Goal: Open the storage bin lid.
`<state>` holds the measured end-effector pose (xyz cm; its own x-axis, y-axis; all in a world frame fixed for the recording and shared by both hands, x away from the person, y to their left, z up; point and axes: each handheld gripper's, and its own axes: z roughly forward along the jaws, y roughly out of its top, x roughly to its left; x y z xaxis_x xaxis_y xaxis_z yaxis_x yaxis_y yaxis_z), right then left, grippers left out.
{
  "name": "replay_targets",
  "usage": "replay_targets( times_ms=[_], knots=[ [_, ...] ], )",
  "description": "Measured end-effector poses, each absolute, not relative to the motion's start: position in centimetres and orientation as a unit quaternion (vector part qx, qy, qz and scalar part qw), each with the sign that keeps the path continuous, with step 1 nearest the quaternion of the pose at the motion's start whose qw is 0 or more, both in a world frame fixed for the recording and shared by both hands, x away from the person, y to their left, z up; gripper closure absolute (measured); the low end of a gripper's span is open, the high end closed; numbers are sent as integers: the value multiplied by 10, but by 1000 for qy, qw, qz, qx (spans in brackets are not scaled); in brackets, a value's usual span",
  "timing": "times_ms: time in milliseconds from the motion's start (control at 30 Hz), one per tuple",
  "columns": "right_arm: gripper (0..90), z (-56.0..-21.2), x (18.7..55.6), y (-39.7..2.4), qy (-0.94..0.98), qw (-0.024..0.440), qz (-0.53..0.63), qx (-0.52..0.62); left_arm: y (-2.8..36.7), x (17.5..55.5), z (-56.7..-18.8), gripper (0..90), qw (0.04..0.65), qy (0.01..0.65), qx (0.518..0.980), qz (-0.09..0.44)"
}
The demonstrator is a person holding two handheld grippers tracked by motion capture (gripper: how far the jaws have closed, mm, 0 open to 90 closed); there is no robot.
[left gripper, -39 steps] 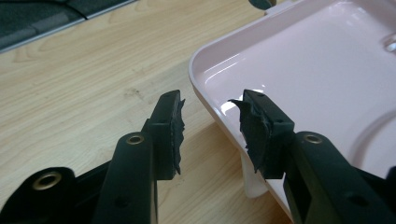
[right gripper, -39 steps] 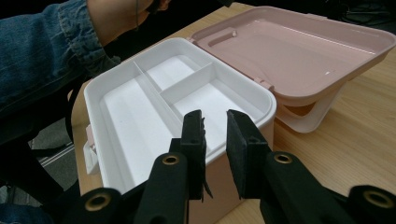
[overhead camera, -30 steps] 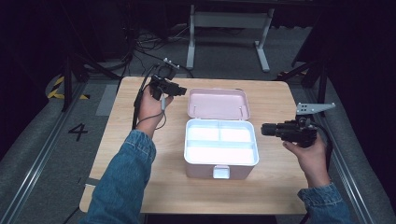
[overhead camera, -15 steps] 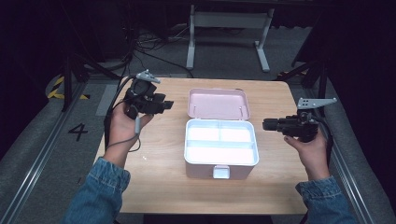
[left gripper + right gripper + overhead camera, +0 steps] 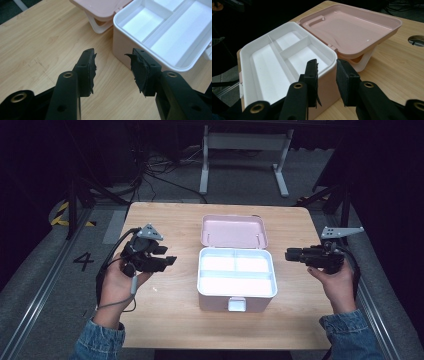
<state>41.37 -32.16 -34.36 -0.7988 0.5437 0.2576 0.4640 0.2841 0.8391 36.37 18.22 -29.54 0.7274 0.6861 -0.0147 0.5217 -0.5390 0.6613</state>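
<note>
A pink storage box point(image 5: 216, 301) stands open in the middle of the wooden table, with a white divided tray inside and its lid point(image 5: 233, 231) lying back behind it. My left gripper point(image 5: 170, 261) hovers left of the box and points at it. Its jaws have just been opening and nothing is between them. The left gripper view has the left gripper point(image 5: 111, 56) near the box's wall point(image 5: 120, 47). My right gripper point(image 5: 289, 254) is at the box's right side, its jaws likewise just opened and empty. In the right gripper view the right gripper point(image 5: 327, 66) faces the box's corner point(image 5: 329, 75) and the lid point(image 5: 352, 27).
A round cable hole point(image 5: 417, 40) is set in the tabletop point(image 5: 165, 320) beyond the lid. A white stand point(image 5: 245, 150) and loose cables point(image 5: 160, 167) are on the floor behind the table. A floor mark "4" point(image 5: 83, 261) lies to the left.
My left hand has drawn back from beside the lid's left edge toward the near left of the table. The right hand has stayed about where it was.
</note>
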Motion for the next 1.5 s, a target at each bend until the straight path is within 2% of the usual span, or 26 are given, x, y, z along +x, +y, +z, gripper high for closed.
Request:
replay_targets(
  times_ms=[267,800,1133,1500],
  knots=[
    [682,-351,413,-329,804,43,492,332,191,353,-329,526,291,365,878,101],
    [671,-369,417,-332,818,42,442,366,220,361,-386,497,199,446,870,66],
    [666,-384,421,-333,827,41,397,396,229,370,-404,468,133,480,865,65],
    [648,-403,426,-334,838,50,339,424,236,376,-410,427,122,511,849,51]
  ],
)
